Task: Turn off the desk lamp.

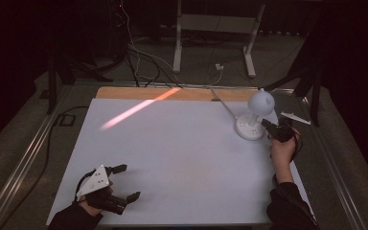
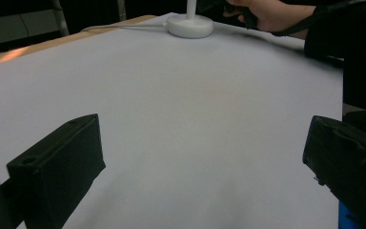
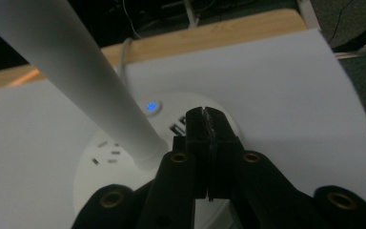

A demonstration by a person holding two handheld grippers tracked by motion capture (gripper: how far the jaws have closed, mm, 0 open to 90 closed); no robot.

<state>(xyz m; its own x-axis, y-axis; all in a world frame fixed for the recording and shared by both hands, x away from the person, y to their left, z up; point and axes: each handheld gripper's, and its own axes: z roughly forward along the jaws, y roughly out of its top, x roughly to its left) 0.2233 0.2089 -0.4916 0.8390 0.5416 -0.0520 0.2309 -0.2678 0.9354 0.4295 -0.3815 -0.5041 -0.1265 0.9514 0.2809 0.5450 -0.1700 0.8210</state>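
While lamp (image 1: 255,115) stem tilts up, R gripper (image 3: 203,125) pinched empty; L gripper (image 1: 127,182) agape.

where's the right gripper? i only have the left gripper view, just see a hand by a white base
Observer: The right gripper has its jaws pressed together, tips over the lamp base.
Operator: lamp on?
Observer: A small button on the base glows blue; the round lamp head looks unlit.
Operator: and my gripper?
Observer: The left gripper sits wide open at the table's near left corner.
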